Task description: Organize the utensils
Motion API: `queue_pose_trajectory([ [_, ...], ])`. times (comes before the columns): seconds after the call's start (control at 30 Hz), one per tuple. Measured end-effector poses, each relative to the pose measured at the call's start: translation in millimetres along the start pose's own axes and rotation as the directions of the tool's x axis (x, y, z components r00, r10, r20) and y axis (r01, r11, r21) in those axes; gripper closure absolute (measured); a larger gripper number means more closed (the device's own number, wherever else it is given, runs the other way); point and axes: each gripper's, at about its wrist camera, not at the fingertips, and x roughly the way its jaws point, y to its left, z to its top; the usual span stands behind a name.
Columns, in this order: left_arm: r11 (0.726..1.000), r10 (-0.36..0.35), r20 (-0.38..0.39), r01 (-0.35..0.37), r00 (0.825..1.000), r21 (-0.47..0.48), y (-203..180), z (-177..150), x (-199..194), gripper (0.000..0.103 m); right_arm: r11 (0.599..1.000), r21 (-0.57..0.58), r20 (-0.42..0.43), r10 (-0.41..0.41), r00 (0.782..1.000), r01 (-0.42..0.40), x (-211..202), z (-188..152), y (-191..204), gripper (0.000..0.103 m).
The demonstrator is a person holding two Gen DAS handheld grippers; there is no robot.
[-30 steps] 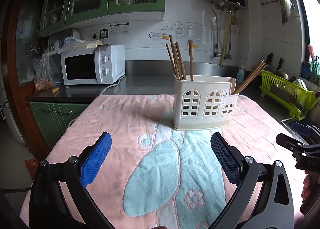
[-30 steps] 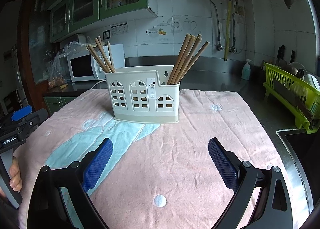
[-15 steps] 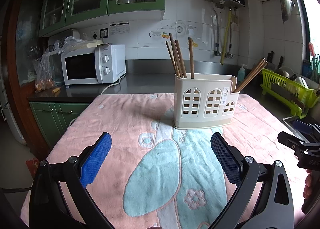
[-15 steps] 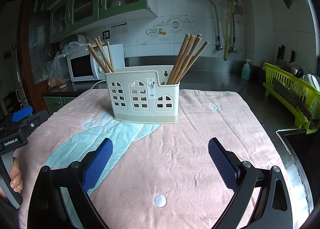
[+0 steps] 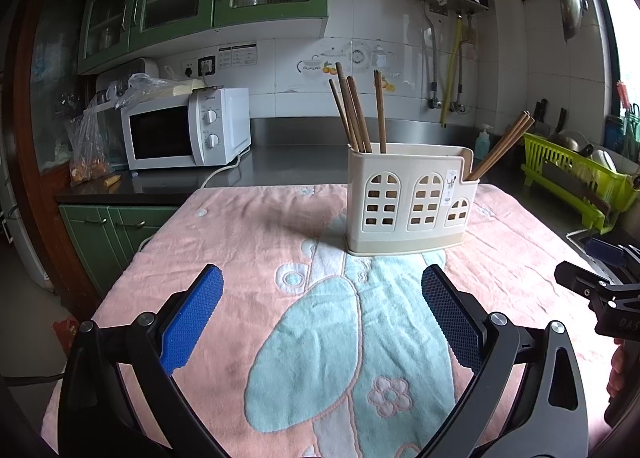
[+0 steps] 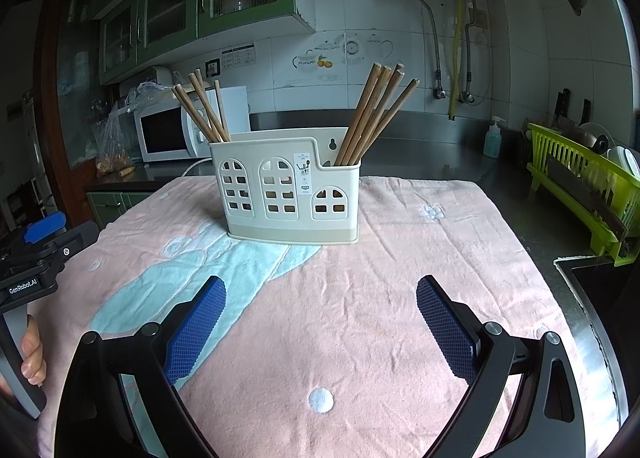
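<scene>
A cream plastic utensil holder [image 5: 408, 198] [image 6: 288, 194] with arched cut-outs stands on the pink towel. Wooden chopsticks [image 5: 354, 110] [image 6: 204, 108] lean in its tall left compartment; another bundle of chopsticks [image 5: 504, 146] [image 6: 372, 114] leans in the low right compartment. My left gripper [image 5: 322, 302] is open and empty, hovering over the towel well short of the holder. My right gripper [image 6: 320, 310] is likewise open and empty, in front of the holder. Each gripper also shows at the edge of the other's view.
The pink and teal towel [image 5: 280, 242] [image 6: 380, 298] covers the table. A white microwave [image 5: 184, 130] stands on the dark counter behind. A green dish rack [image 5: 576, 178] [image 6: 588, 182] stands at the right by a sink edge [image 6: 584, 278]. A hand [image 6: 32, 354] holds the left gripper's handle.
Both grippers stay open and empty. The left wrist view has shifted very slightly, so the holder sits a touch lower; the right view is nearly unchanged.
</scene>
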Motion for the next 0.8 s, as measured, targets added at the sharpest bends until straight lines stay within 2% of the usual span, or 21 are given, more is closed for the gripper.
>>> queue_pose_trajectory([
  [0.8,1.0,0.002,-0.012,-0.002,1.0,0.004,-2.7,-3.6,2.9,0.005,1.0,0.002,-0.01,0.001,1.0,-0.001,3.1,-0.7,1.0,0.01],
])
